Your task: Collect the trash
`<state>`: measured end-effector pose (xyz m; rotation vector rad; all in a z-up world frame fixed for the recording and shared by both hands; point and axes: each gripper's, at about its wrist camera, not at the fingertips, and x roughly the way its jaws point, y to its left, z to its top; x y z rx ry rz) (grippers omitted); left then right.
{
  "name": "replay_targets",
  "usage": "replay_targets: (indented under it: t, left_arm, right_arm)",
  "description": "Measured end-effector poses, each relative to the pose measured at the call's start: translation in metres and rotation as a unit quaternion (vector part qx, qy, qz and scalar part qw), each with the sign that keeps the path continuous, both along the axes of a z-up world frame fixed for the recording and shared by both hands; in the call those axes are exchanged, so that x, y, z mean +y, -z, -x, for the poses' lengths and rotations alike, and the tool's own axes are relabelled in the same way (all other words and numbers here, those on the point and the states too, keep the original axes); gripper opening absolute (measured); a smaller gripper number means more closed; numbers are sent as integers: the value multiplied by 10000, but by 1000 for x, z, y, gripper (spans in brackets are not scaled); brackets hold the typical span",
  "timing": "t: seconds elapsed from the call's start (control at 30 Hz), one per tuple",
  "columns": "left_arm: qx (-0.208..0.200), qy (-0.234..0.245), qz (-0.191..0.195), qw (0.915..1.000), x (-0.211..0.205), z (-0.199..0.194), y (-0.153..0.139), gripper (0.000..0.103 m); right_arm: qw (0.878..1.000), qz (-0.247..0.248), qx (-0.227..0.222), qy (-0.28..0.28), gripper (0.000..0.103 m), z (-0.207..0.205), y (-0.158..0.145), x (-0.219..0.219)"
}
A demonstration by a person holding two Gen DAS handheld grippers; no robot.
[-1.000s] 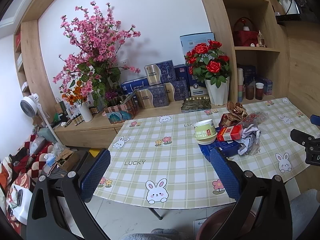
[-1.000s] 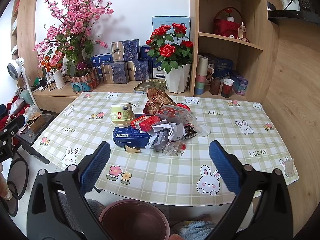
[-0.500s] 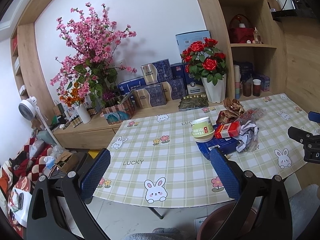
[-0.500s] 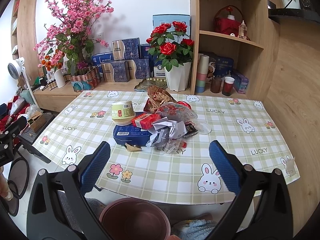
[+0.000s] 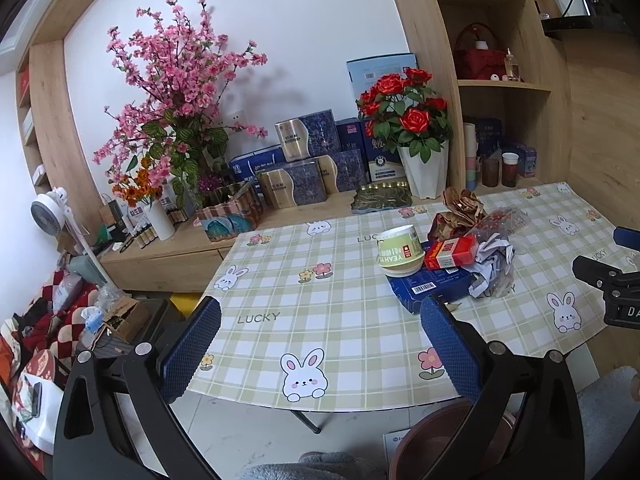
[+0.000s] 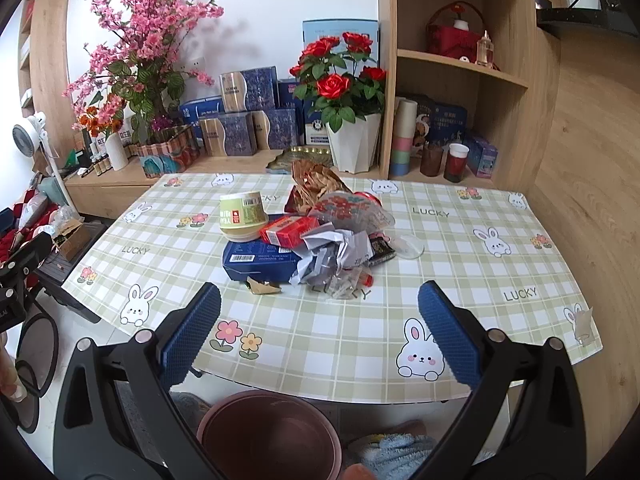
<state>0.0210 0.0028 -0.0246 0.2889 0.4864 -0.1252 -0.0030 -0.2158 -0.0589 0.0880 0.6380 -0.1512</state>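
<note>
A heap of trash lies mid-table: a green paper bowl (image 6: 241, 216), a red carton (image 6: 289, 231), a dark blue box (image 6: 260, 263), crumpled white paper (image 6: 334, 254), a brown foil wrapper (image 6: 316, 184) and a clear lid (image 6: 412, 247). The same bowl (image 5: 398, 249) and blue box (image 5: 432, 286) show in the left wrist view. My right gripper (image 6: 319, 332) is open, held short of the table's near edge, above a brown bin (image 6: 269, 436) on the floor. My left gripper (image 5: 320, 344) is open, left of the heap, holding nothing.
The table has a green plaid cloth (image 6: 320, 332) with rabbits. Behind it a low cabinet carries a potted rose (image 6: 346, 100), pink blossoms (image 6: 140, 48) and stacked boxes (image 6: 248, 116). A wooden wall (image 6: 592, 184) borders the right side. A fan (image 5: 50, 212) and clutter stand at left.
Both views have pulled back and risen slightly, so the table and heap look a little smaller and farther. Both grippers stay open and nothing on the table has moved.
</note>
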Motion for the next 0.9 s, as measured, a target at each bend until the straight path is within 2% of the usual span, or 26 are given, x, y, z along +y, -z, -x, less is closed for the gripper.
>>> replay_targets:
  t: [0.17, 0.3, 0.37, 0.53, 0.7, 0.77, 0.9]
  left_arm:
    - [117, 140, 356, 9992, 5, -10, 11, 98]
    - [252, 520, 876, 9945, 14, -21, 24, 98]
    - [351, 620, 1020, 9922, 15, -28, 31, 98]
    - [762, 677, 1069, 9890, 9, -55, 54, 98]
    - [855, 767, 1363, 9840, 7, -76, 63, 98]
    - [902, 787, 1379, 9832, 3, -86, 64, 98]
    - [837, 955, 1321, 9831, -7, -104, 65, 98]
  right_arm:
    - [9999, -30, 126, 16, 97, -8, 11, -3]
    - [9999, -72, 157, -3, 97, -17, 22, -8]
    - [9997, -166, 179, -28, 97, -23, 26, -11]
    - [9995, -244, 184, -6, 97, -36, 39, -21]
    - [9993, -340, 105, 95, 97, -52, 46, -40]
    - [9990, -426, -8, 98, 97, -58, 46, -50]
    - [9996, -277, -28, 78, 98, -72, 43, -62]
